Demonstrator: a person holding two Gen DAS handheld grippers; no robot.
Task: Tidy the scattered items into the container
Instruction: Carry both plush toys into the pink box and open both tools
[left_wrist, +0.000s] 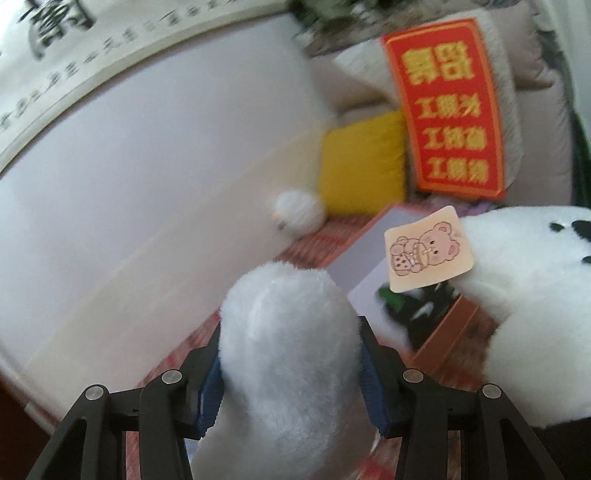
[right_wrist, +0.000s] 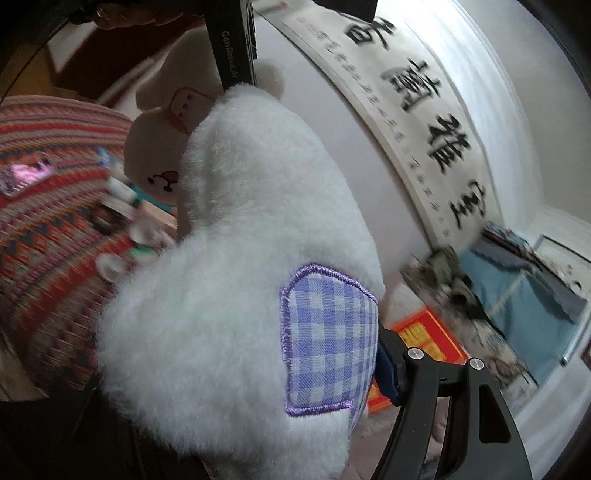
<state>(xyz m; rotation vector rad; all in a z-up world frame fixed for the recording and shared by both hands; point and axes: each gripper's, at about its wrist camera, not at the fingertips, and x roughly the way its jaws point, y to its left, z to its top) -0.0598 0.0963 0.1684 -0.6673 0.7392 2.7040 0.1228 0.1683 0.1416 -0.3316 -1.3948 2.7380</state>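
Observation:
A big white plush toy (left_wrist: 535, 295) with black face marks hangs over an open box (left_wrist: 369, 254) that has grey inner walls and dark items inside. My left gripper (left_wrist: 291, 354) is shut on a fluffy white limb (left_wrist: 288, 332) of the toy, with blue pads pressed into both sides. My right gripper (right_wrist: 266, 369) is shut on another limb (right_wrist: 240, 277) that carries a purple checked patch (right_wrist: 328, 343); only its right finger (right_wrist: 388, 363) shows. The toy's head (right_wrist: 159, 162) sits beyond. A peach tag with a cartoon bear (left_wrist: 428, 251) rests against the toy.
A striped, patterned cloth (right_wrist: 48, 229) covers the surface, with small blurred items (right_wrist: 122, 218) lying by the toy. A yellow cushion (left_wrist: 362, 166) and a red cushion with gold characters (left_wrist: 447, 110) lean at the back. A small white plush ball (left_wrist: 297, 210) lies near the white wall (left_wrist: 147, 184).

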